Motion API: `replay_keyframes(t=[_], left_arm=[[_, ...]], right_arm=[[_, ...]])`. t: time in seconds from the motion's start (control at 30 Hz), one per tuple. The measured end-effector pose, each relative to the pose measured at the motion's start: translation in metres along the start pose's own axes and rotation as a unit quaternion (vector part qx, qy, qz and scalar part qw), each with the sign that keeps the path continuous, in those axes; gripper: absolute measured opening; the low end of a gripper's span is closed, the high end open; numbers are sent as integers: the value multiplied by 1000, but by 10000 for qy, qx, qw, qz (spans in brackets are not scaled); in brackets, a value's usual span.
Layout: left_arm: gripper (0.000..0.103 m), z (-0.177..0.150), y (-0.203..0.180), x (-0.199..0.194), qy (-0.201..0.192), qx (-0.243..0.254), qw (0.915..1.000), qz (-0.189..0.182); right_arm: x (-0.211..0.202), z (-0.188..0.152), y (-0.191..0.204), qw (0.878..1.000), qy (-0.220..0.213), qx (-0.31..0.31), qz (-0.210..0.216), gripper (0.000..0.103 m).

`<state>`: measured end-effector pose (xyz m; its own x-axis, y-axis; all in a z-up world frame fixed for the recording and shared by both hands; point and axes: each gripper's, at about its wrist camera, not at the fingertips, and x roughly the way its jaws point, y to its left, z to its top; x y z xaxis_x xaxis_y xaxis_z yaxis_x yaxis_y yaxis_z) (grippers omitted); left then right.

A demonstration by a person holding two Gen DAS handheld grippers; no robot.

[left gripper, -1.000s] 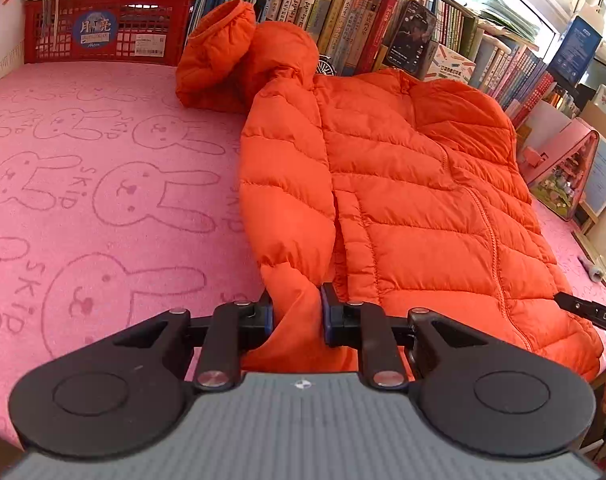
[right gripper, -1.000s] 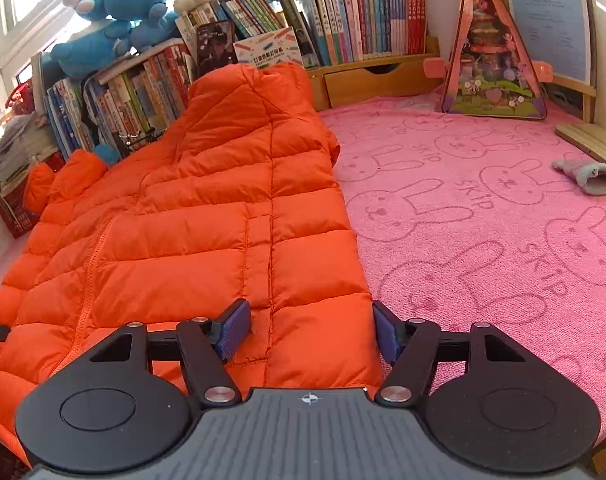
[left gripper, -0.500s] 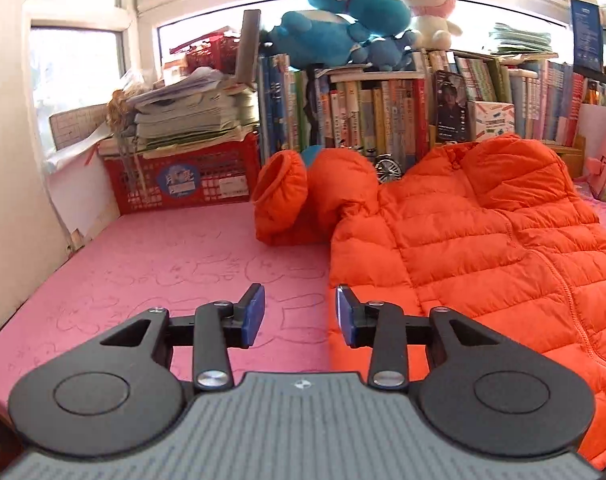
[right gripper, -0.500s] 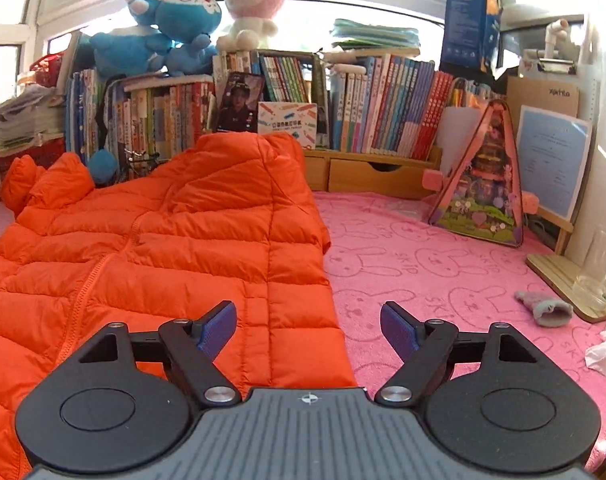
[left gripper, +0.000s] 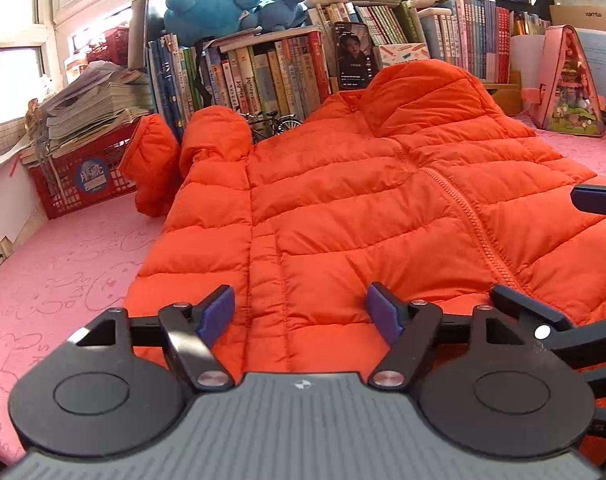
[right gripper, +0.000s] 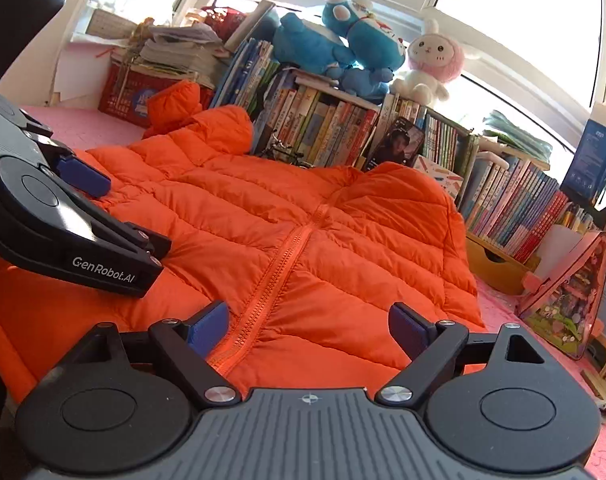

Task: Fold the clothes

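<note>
An orange puffer jacket lies front up on the pink bunny mat, zipper closed and hood bunched at the far left against the books. My left gripper hovers open over the jacket's near hem, left of the zipper, with nothing between its blue pads. Over the hem at the zipper line, my right gripper is also open and holds nothing. In the right wrist view the left gripper shows at the left edge, low over the jacket.
A row of books with plush toys on top runs along the back. A red crate under paper stacks stands far left. At the right are a pink toy house and a wooden drawer box. A small model bicycle sits behind the jacket.
A second ago my left gripper was shut on the jacket's sleeve end; it has let go, opened wide and shifted right over the hem. The right gripper stayed open and swung left.
</note>
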<state>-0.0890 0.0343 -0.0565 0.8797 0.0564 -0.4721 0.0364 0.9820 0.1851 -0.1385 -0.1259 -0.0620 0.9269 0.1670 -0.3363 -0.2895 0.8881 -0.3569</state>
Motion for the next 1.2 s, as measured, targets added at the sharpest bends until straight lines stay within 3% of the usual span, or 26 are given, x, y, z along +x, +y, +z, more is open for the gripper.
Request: replay_keyframes(t=[0.2, 0.33, 0.4, 0.47, 0.6, 0.73, 0.8, 0.87, 0.9, 1.03, 1.1, 1.2], left_arm=[[83, -8, 16, 1, 50, -73, 9992, 394], [84, -11, 20, 0, 51, -71, 9987, 511], [87, -12, 23, 1, 56, -129, 9987, 482], [87, -12, 25, 2, 59, -183, 9988, 442], [88, -13, 28, 2, 47, -179, 9990, 418], [86, -8, 37, -5, 136, -261, 9968, 747], [73, 0, 47, -11, 185, -239, 9918, 1241], [72, 10, 62, -18, 106, -293, 9894, 1421], [72, 16, 71, -22, 21, -383, 9902, 1344], [76, 41, 84, -18, -258, -533, 9948, 835], [80, 53, 92, -5, -352, -775, 9956, 386], [84, 71, 109, 25, -274, -1326, 9899, -417]], right_arm=[[0, 3, 9, 9998, -125, 109, 72, 88], [1, -12, -9, 9988, -12, 4, -480, 90], [1, -27, -36, 9966, 181, 288, -745, 94], [-1, -43, -71, 9909, 409, 640, -1110, 97], [-7, -67, -116, 9702, 806, 660, -2187, 100], [-11, -77, -154, 9518, 1210, 1106, -2591, 99], [-14, -74, -169, 9503, 1250, 1312, -2530, 98], [-21, -66, -183, 9565, 1028, 1595, -2214, 98], [-21, -60, -188, 9598, 936, 1721, -2009, 98], [-2, -31, -199, 9665, 630, 2024, -1449, 100], [15, -14, -203, 9664, 535, 2248, -1126, 100], [39, 3, -215, 9551, 382, 2877, -603, 101]])
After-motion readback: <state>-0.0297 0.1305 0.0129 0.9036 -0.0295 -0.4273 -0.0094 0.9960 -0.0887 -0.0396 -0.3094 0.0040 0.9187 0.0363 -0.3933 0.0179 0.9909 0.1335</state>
